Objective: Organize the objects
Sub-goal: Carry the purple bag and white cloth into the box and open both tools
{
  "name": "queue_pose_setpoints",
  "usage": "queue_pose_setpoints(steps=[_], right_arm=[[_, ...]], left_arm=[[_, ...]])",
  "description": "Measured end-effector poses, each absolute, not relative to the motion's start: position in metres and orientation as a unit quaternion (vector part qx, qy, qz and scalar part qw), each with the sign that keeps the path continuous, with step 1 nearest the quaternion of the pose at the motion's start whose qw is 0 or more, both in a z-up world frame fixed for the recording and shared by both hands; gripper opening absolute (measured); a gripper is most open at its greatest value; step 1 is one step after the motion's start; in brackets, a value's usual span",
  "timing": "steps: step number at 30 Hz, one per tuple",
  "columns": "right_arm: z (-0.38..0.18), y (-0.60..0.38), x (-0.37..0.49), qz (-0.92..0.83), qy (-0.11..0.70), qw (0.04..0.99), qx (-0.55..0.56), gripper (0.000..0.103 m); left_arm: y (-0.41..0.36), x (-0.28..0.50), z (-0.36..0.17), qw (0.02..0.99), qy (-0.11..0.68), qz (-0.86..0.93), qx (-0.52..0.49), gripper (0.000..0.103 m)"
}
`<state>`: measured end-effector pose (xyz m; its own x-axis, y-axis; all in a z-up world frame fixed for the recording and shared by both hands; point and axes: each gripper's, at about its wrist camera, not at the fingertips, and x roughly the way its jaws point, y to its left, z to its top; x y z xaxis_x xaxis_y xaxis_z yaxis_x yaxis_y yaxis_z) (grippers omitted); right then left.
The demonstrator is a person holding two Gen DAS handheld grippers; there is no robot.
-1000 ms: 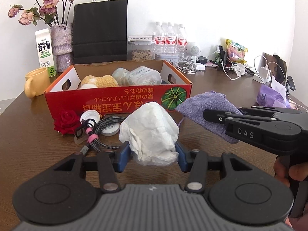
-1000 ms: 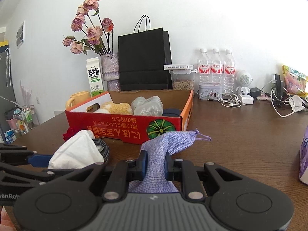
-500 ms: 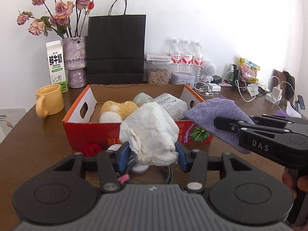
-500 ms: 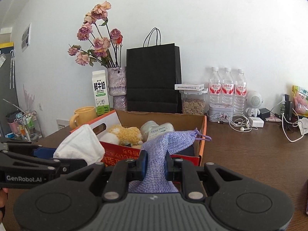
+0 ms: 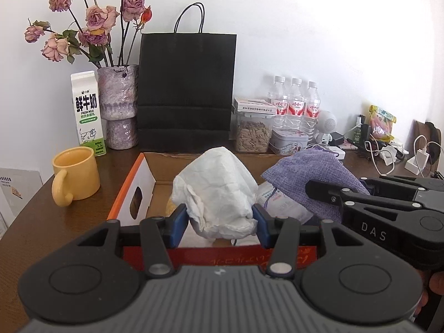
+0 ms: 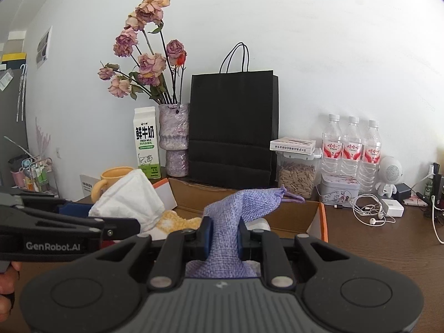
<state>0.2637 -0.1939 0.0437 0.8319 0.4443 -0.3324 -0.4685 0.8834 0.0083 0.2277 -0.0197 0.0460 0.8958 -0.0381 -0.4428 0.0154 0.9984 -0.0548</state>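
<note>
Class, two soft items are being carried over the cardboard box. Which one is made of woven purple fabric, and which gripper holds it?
The purple drawstring pouch, pinched in the right gripper. The white crumpled bundle in the left gripper is the other.

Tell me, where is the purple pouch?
The purple pouch is clamped in the right gripper, held above the cardboard box, right of the white wad.

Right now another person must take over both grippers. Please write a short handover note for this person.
Left gripper: shut on the white crumpled bundle, held above the cardboard box.
Right gripper: shut on the purple cloth pouch, also above the box.
Done: a yellow fluffy item and a plastic-wrapped pack lie in the box.
Left: release both items into the box. The yellow mug stands outside it on the table.
</note>
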Motion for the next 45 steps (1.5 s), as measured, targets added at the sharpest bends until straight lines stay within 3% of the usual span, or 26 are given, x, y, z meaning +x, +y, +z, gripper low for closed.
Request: queue_pose_setpoints(steps=[15,21,22,23,27,28,29,30,45], right_arm=[[0.03,-0.161,0.331,0.236,0.183,0.953,-0.053,0.016],[0.021,-0.155,0.345,0.224,0.195,0.953,-0.064,0.021],[0.02,-0.155,0.345,0.221,0.195,0.953,-0.066,0.024],[0.019,-0.155,0.346,0.219,0.197,0.953,-0.066,0.033],[0.015,-0.155,0.345,0.192,0.19,0.959,-0.08,0.088],[0.015,-0.155,0.344,0.187,0.187,0.961,-0.083,0.091],[0.015,-0.156,0.344,0.183,0.186,0.962,-0.084,0.096],[0.014,-0.156,0.345,0.181,0.187,0.962,-0.084,0.1],[0.018,-0.161,0.333,0.177,0.187,0.963,-0.08,0.103]], left_arm=[[0.006,0.292,0.035,0.973,0.23,0.0,-0.029,0.051],[0.014,0.307,0.027,0.971,0.237,-0.001,-0.032,0.055],[0.015,0.308,0.027,0.971,0.237,0.0,-0.033,0.056],[0.016,0.309,0.026,0.971,0.236,0.001,-0.034,0.062],[0.018,0.308,0.025,0.974,0.222,0.014,-0.034,0.086],[0.019,0.308,0.025,0.975,0.219,0.017,-0.034,0.091],[0.019,0.307,0.025,0.976,0.216,0.021,-0.034,0.103],[0.019,0.306,0.025,0.977,0.209,0.025,-0.034,0.103],[0.02,0.293,0.032,0.977,0.207,0.038,-0.039,0.103]])
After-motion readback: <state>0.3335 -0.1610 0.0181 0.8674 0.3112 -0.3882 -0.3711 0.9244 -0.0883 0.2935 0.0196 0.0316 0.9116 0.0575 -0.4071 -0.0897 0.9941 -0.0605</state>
